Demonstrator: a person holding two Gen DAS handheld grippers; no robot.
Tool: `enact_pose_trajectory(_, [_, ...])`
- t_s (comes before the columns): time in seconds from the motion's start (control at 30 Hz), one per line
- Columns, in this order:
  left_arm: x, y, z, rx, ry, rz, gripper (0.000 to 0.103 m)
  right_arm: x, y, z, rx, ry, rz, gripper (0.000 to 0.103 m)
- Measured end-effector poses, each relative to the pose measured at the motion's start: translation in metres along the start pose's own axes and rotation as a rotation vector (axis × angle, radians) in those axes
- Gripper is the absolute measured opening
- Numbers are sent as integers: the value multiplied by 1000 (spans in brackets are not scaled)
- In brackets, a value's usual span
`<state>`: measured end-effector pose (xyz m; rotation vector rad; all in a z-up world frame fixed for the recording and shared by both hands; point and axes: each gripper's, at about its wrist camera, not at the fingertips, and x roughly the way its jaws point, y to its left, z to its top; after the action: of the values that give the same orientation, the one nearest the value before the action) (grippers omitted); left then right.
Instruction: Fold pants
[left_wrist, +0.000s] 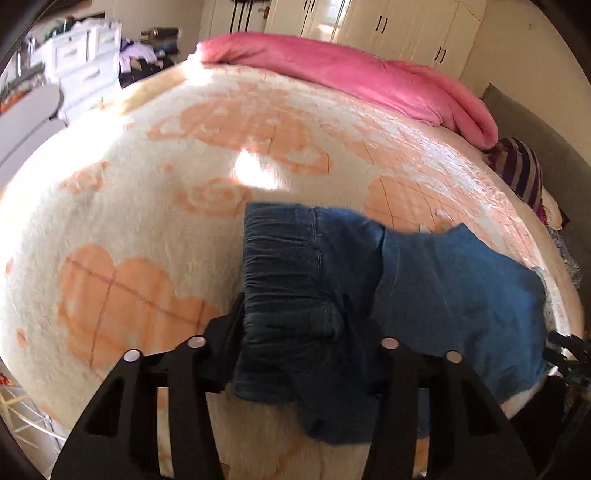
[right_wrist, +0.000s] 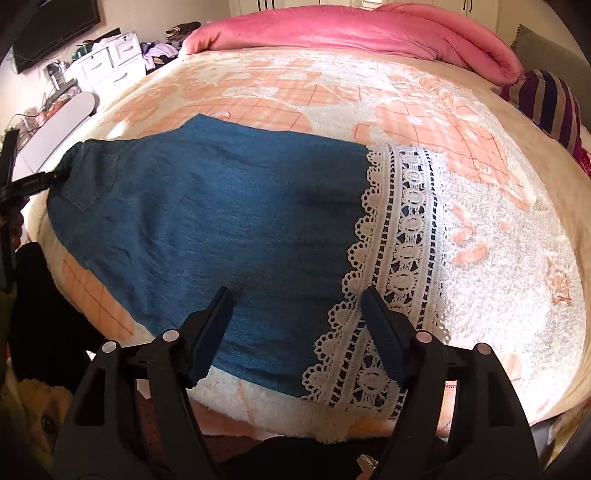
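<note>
Pants (right_wrist: 207, 206) lie spread on the bed blanket (right_wrist: 498, 240), legs apparently stacked, cross fold left. Left gripper (left_wrist: 295, 325) clamps the waistband (left_wrist: 280, 258); right gripper (right_wrist: 295, 295) hovers, jaws apart, by the lace hem (right_wrist: 402, 229).

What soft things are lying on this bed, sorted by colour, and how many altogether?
Blue: 1, the pants with white lace hem
Pink: 1, the duvet
Striped purple: 1, the pillow
Cream and peach: 1, the blanket underneath
Total: 4
</note>
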<state>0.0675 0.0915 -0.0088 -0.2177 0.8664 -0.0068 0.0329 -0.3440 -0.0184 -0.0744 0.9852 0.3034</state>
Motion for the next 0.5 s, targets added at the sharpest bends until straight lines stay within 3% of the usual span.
enact_pose_trajectory(0.07, [-6, 2, 7, -8, -43, -2, 44, -1, -1, 0, 3, -2, 2, 65])
enact_pose_trajectory(0.13, [-9, 5, 10, 22, -74, 44, 44, -1, -2, 0, 7, 1, 6, 66])
enact_pose_trajectory(0.33, [6, 14, -1, 2, 3, 53, 49, 8, 9, 0, -19, 19, -5, 73])
enact_pose_trajectory(0.43, [-12, 11, 1, 16, -40, 94, 58, 7, 10, -1, -23, 18, 0, 75])
enact_pose_trajectory(0.5, [-32, -1, 2, 64, -106, 139, 57, 3, 9, 0, -9, -2, 6, 75])
